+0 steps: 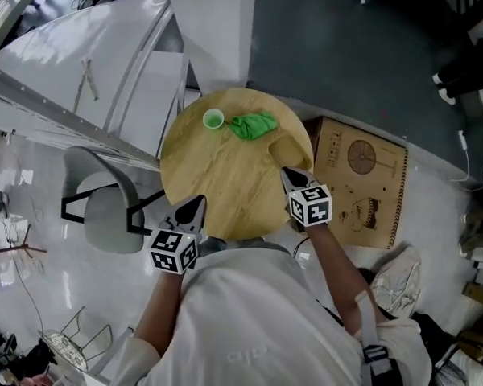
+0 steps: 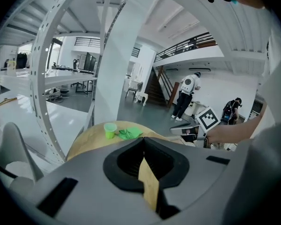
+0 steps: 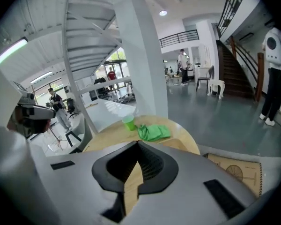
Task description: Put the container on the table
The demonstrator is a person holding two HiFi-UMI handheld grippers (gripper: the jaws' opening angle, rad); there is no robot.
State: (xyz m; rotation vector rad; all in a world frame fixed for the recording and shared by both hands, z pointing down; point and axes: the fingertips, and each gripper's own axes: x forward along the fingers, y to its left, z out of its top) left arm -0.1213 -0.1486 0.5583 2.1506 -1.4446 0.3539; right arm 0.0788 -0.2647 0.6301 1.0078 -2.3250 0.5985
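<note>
Polished hall flooring surrounds a round wooden table point(image 1: 225, 175), with a grey chair point(image 1: 105, 203) at its left. At the near rim the left gripper point(image 1: 191, 210) hovers with jaws pressed together on nothing. Across the top, the green cup point(image 1: 213, 119), the container in question, stands upright near the far edge, so the job looks done. A crumpled green cloth point(image 1: 253, 125) lies just beside it. The right gripper point(image 1: 292, 177) is likewise closed and empty, above the table's right side. A cardboard sheet point(image 1: 362, 179) lies on the floor beyond. The likely risk is a stray sweep, or a snagged cloth, tipping the light cup off the rim.
</note>
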